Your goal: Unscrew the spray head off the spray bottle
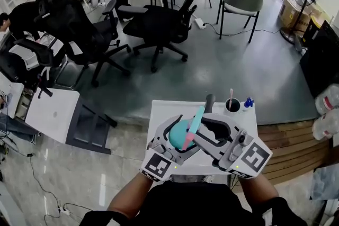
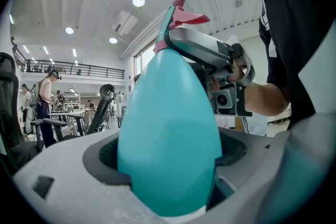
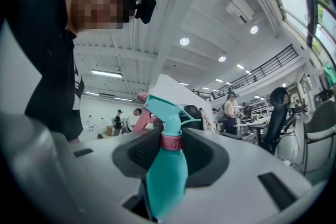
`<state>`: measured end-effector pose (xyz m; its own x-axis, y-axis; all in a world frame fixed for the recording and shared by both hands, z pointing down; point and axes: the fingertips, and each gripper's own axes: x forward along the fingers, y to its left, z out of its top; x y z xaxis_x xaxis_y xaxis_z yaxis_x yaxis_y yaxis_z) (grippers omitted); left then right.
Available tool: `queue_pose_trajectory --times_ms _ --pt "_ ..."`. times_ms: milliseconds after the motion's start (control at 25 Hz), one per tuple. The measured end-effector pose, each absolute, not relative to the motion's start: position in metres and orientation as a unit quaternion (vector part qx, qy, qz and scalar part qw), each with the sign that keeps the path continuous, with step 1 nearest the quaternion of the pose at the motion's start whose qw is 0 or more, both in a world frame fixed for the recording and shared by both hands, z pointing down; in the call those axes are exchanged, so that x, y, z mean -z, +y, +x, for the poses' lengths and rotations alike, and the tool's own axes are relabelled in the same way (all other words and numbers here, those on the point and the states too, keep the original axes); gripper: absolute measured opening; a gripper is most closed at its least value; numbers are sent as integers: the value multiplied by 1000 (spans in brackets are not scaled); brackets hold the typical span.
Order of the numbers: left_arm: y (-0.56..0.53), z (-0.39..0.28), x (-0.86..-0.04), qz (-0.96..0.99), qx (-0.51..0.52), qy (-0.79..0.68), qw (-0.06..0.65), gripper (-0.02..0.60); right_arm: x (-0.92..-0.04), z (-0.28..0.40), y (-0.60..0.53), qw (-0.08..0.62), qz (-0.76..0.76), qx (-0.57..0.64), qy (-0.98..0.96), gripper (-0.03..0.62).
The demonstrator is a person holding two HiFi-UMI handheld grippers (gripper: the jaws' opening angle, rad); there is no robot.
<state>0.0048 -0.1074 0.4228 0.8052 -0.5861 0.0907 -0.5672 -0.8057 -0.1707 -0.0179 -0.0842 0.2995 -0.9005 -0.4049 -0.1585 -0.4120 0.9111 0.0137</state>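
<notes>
A teal spray bottle (image 1: pixel 179 136) is held in the air over a small white table (image 1: pixel 164 111), between both grippers. My left gripper (image 1: pixel 177 140) is shut on the bottle's round body (image 2: pixel 168 134), which fills the gap between its jaws. The teal spray head (image 3: pixel 164 108) with its pink trigger (image 2: pixel 189 18) sits on a pink collar (image 3: pixel 170 141). My right gripper (image 3: pixel 170 144) is shut on that collar, with a pad pressed against each side. In the head view the right gripper (image 1: pixel 200 127) reaches in from the right, across the left one.
On the table's far edge stand a dark cup with sticks in it (image 1: pixel 232 106), a small blue thing (image 1: pixel 248 102) and a black object (image 1: pixel 210 103). Black office chairs (image 1: pixel 159 24) stand beyond. A white desk (image 1: pixel 50 114) is at the left, wooden slats (image 1: pixel 296 140) at the right.
</notes>
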Motion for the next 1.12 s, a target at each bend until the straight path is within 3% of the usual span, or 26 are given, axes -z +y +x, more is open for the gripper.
queue_pose_trajectory --times_ms 240,720,960,1040,1120 --pt "-93 16 -421 -957 71 270 78 460 -299 -13 -65 79 -57 -5 995 138" --pt "-77 34 -410 -968 51 232 83 460 -290 4 -47 124 65 18 990 138" --pt "-88 24 -409 -961 41 265 62 460 -296 -2 -61 111 -19 -18 993 146" --pt "-96 17 -413 -956 46 284 64 460 -299 -7 -69 102 -79 -29 991 195" --pt "-103 11 -412 -950 42 306 56 460 -299 -7 -76 119 -139 -26 983 199"
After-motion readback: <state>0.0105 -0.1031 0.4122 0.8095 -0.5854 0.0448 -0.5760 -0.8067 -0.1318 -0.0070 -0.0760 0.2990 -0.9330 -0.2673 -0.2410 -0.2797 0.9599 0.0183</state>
